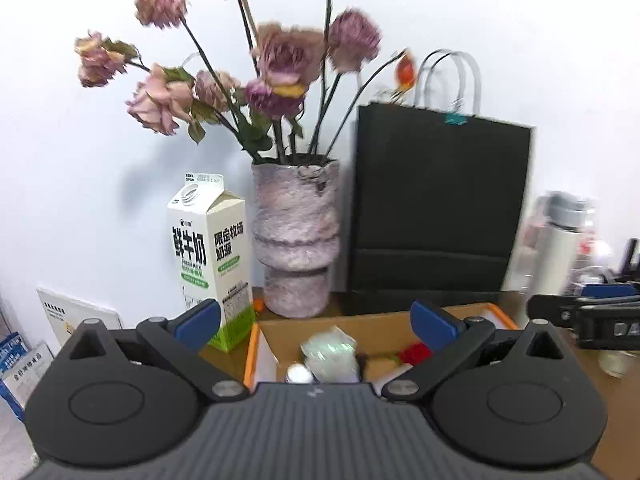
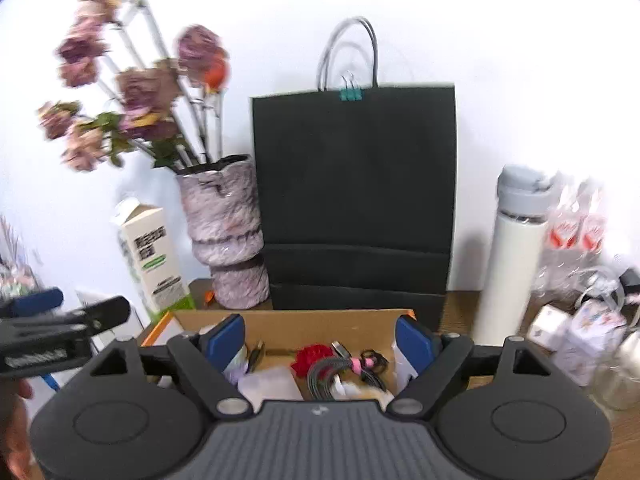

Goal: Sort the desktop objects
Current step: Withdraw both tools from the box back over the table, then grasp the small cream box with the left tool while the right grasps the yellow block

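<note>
An open cardboard box (image 1: 384,322) with orange flap edges sits on the wooden desk, also in the right wrist view (image 2: 304,326). It holds a red fluffy item (image 2: 314,356), a coiled grey cable (image 2: 326,374), black cords with a pink tie (image 2: 370,362), a white packet (image 2: 270,384) and a crinkled clear packet (image 1: 330,354). My left gripper (image 1: 318,318) is open and empty above the box's near side. My right gripper (image 2: 320,338) is open and empty over the box. The left gripper also shows at the left edge of the right wrist view (image 2: 60,328).
Behind the box stand a milk carton (image 1: 210,260), a pink vase of dried flowers (image 1: 296,236) and a black paper bag (image 2: 354,196) against the white wall. A white bottle with grey lid (image 2: 514,256), clear packets and small boxes (image 2: 576,332) crowd the right.
</note>
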